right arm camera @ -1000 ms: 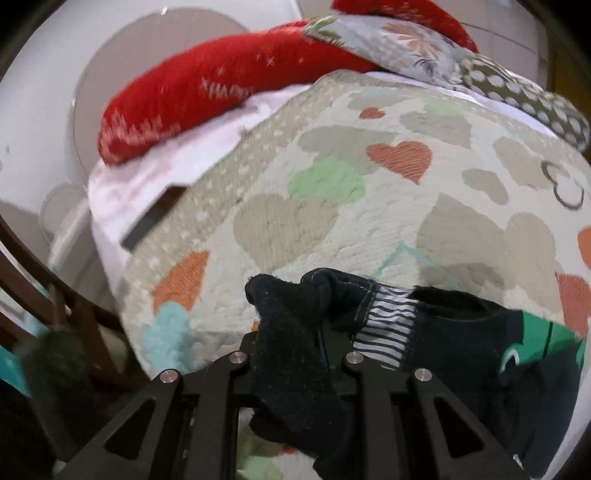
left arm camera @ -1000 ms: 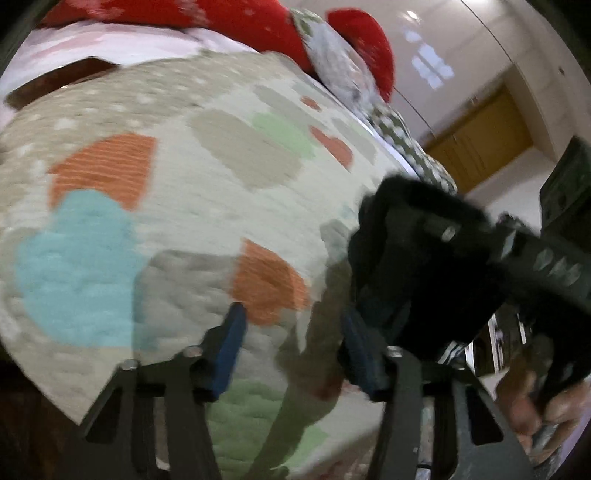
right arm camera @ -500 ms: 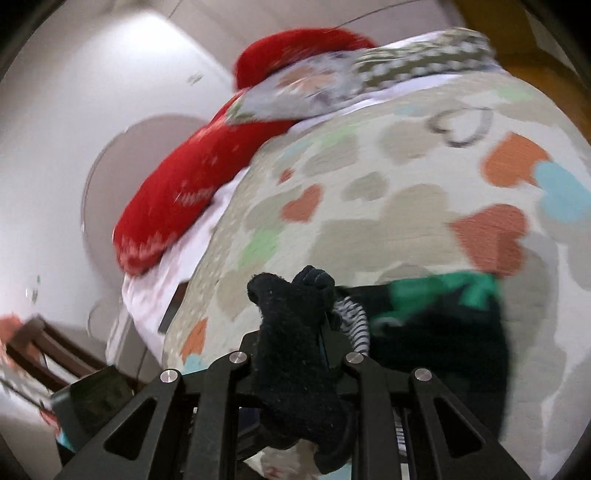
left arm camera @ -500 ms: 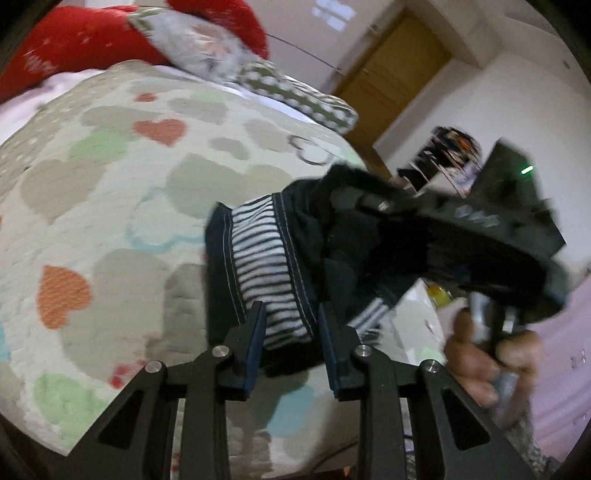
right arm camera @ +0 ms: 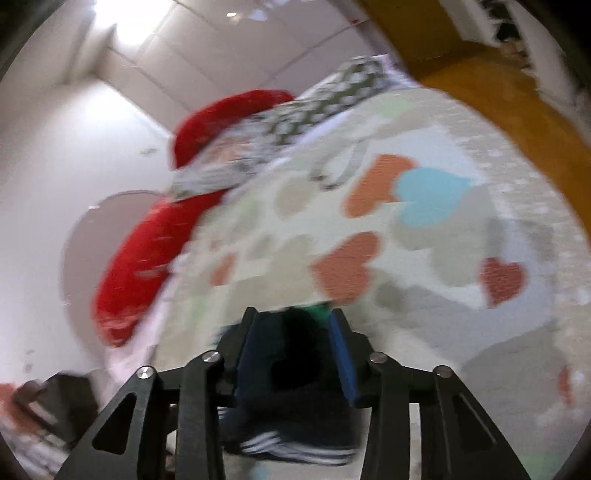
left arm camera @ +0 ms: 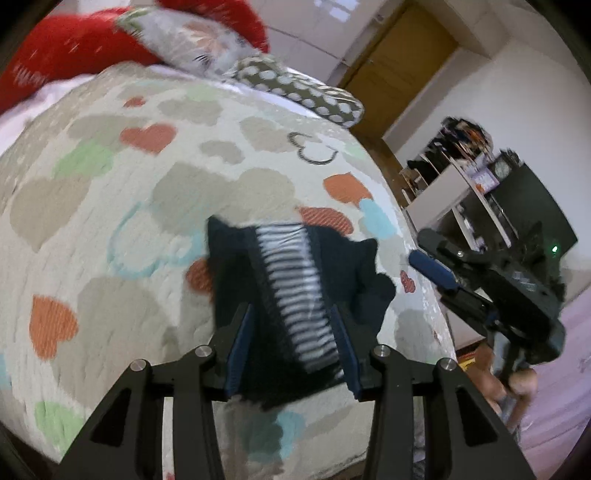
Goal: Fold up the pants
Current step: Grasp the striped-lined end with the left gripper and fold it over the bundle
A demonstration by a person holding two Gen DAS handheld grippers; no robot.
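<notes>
Both jaws just opened; pants (left arm camera: 291, 295) lie between left hand-held gripper (left arm camera: 291, 354).

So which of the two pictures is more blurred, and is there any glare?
Right wrist view: strongly smeared, quilt hearts and red pillow soft, a bright ceiling light washes out the corner. Left wrist view: sharper, only the pants stripes smear; edges bend.
</notes>
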